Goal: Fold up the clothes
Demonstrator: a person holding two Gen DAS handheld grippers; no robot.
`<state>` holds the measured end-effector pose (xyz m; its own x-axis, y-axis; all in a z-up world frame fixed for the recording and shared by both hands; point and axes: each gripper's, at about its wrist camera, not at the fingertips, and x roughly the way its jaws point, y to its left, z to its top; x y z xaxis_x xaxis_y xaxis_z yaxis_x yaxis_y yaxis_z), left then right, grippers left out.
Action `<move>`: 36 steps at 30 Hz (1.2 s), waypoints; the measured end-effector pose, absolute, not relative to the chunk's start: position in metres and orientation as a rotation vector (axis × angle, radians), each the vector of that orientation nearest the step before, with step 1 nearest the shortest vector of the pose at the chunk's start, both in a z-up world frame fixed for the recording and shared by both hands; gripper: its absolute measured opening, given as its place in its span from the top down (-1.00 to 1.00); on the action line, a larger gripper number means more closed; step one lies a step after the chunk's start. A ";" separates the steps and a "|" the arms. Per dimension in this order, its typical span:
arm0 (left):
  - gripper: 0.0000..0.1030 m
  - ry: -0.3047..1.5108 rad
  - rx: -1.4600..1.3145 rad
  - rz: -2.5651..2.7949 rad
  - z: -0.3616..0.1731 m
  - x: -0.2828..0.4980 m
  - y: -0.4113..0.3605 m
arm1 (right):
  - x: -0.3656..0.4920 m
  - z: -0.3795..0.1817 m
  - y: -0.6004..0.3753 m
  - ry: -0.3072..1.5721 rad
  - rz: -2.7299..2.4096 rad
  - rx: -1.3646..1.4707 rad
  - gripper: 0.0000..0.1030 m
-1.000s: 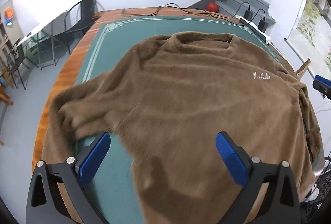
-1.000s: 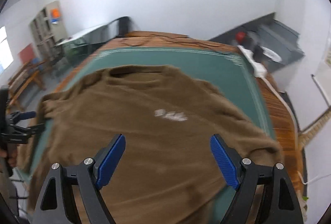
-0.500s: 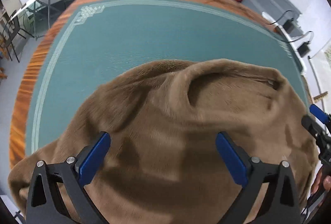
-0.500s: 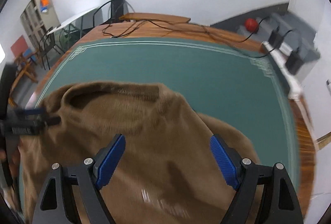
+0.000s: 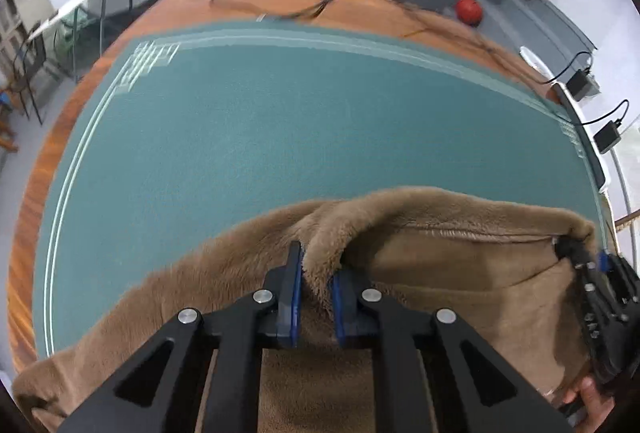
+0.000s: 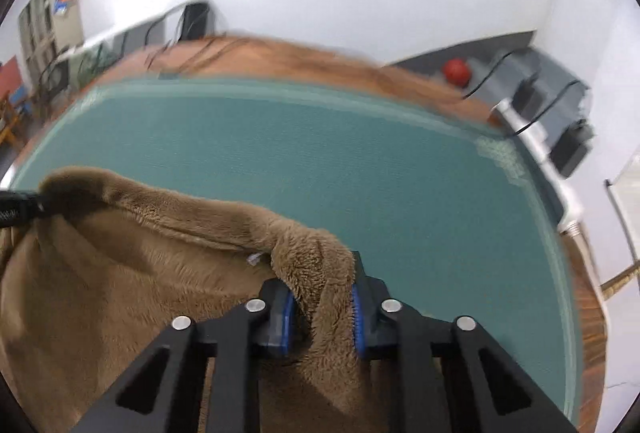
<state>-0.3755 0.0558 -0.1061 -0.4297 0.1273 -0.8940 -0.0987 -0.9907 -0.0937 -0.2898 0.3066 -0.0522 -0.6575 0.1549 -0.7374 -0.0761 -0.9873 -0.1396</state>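
Brown fleece sweater (image 5: 440,273): near edge of tabletop (image 5: 280,137), neckline lifted, stretched between two grips. Left hand-held gripper (image 5: 316,297): clamped on left end of collar. Right hand-held gripper (image 6: 320,313): clamped on right end of collar. Green mat beyond garment bare. Red ball (image 5: 469,11): beyond far right corner.

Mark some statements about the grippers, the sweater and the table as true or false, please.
1. The left gripper is shut on the sweater. True.
2. The right gripper is open and empty. False: it pinches the sweater too.
3. The mat is red. False: it is green.
4. A red ball lies beyond the table. True.
5. The sweater covers the whole mat. False: most of the mat is bare.
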 end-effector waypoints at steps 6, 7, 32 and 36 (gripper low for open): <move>0.58 -0.006 -1.489 2.574 -0.092 -0.382 0.070 | -0.298 -0.033 0.330 -0.028 2.714 -1.132 0.57; 0.55 0.007 -1.491 2.570 -0.094 -0.383 0.070 | -0.303 -0.039 0.333 -0.002 2.697 -1.157 0.57; -0.63 0.176 -1.524 2.510 -0.102 -0.201 -0.052 | -0.156 -0.063 0.290 -0.163 2.858 -1.610 -0.55; -0.63 0.195 -1.607 2.564 -0.133 -0.205 -0.057 | -0.140 -0.088 0.316 -0.128 2.802 -1.576 -0.59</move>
<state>-0.2049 -0.0572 -0.1333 -0.4338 0.0244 -0.9007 -0.1604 -0.9858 0.0506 -0.1402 0.3156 -0.0877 -0.5178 -0.0271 -0.8551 0.1048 -0.9940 -0.0319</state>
